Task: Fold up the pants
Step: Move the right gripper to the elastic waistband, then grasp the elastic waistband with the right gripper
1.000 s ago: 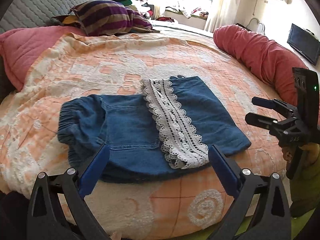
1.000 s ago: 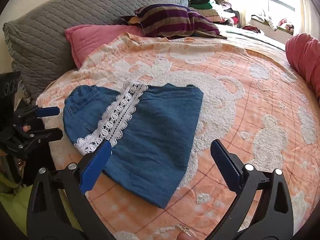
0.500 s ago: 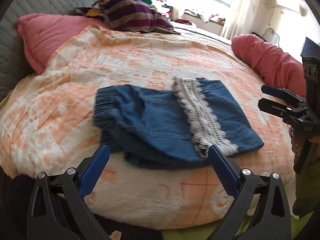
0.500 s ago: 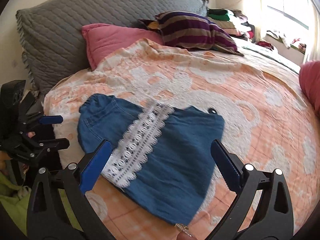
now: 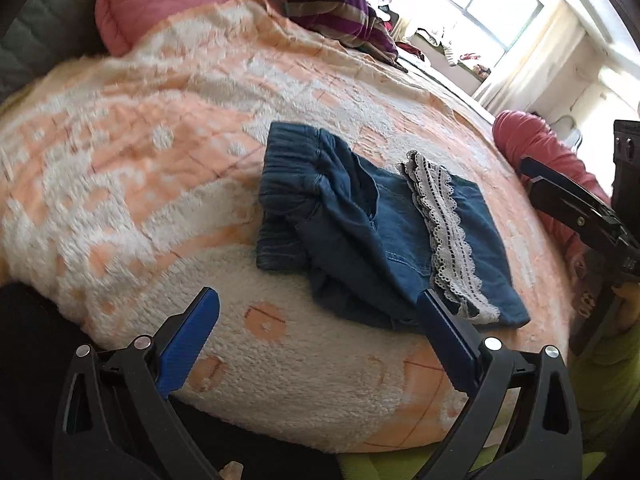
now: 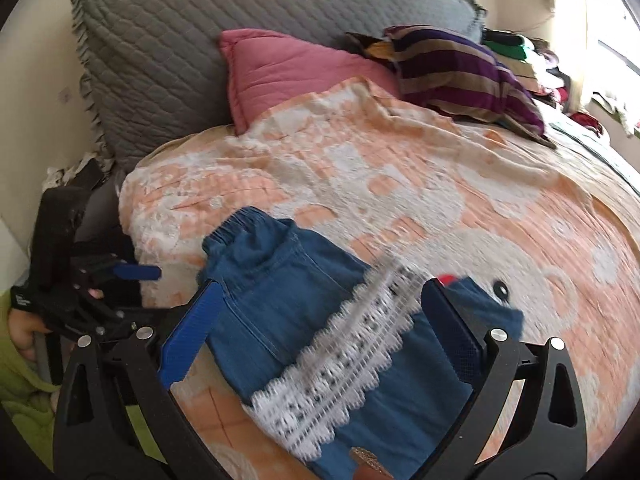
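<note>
The pants (image 5: 372,232) lie folded on the bed (image 5: 160,168), lace hem across the top. Both cameras have shifted toward nine o'clock, to the waistband end, suggesting another fold. Left tongs (image 5: 316,316) and right tongs (image 6: 320,320) stand wide apart, holding nothing.

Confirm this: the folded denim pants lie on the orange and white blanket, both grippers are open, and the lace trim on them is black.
Not quite. The lace trim is white, as the left wrist view shows. The rest holds: the folded denim pants lie on the orange and white blanket, and the left gripper and right gripper are open.
</note>
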{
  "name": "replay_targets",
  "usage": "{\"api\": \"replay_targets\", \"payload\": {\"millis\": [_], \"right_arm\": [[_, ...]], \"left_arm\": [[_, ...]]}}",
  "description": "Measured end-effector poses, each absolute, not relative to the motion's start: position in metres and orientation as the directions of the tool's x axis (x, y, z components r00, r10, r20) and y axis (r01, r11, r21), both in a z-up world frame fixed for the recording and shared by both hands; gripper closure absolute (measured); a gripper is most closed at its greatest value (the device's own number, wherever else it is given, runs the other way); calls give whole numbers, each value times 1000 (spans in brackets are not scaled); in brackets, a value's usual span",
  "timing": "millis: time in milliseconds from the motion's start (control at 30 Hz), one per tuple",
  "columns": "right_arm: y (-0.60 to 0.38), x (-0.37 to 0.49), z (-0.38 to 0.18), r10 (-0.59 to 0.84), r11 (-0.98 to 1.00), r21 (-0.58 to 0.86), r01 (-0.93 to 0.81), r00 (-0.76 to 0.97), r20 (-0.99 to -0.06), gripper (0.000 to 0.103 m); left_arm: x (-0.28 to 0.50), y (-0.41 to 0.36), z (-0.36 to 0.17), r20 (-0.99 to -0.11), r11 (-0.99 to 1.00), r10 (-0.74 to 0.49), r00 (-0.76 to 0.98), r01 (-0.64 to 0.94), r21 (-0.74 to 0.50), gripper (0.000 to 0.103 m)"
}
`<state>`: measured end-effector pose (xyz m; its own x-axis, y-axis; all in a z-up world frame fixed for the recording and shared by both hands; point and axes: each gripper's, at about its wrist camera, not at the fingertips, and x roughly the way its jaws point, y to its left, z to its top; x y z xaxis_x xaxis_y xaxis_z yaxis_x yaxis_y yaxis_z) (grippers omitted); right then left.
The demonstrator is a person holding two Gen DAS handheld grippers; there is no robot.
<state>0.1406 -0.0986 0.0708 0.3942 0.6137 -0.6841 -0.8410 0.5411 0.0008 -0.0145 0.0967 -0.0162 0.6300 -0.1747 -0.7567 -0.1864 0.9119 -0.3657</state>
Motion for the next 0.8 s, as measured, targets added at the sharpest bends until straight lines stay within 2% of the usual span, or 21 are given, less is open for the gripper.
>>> {"api": "replay_targets", "payload": {"millis": [433, 467, 500, 600, 667, 800], "right_arm": [[-14, 170, 52, 578, 353, -12, -936, 228, -784, 9], [-9, 172, 50, 571, 343, -16, -939, 222, -790, 9], [-1, 174, 47, 560, 320, -18, -947, 205, -803, 9], [18, 178, 39, 542, 278, -15, -961, 170, -823, 9], [29, 181, 33, 531, 255, -5, -967, 144, -835, 9], [55, 181, 18, 511, 192, 22, -981, 81, -856, 9]], "left_arm": [[-2, 94, -34, -717, 843, -298, 630, -178, -507, 7], [-1, 96, -36, -716, 837, -303, 629, -184, -515, 11], [1, 96, -39, -711, 829, -308, 632, -189, -527, 25], [8, 104, -46, -701, 804, -319, 638, -210, -556, 48], [11, 110, -53, -691, 775, -340, 638, -227, -590, 52], [13, 112, -56, -679, 764, -358, 640, -217, -608, 54]]}}
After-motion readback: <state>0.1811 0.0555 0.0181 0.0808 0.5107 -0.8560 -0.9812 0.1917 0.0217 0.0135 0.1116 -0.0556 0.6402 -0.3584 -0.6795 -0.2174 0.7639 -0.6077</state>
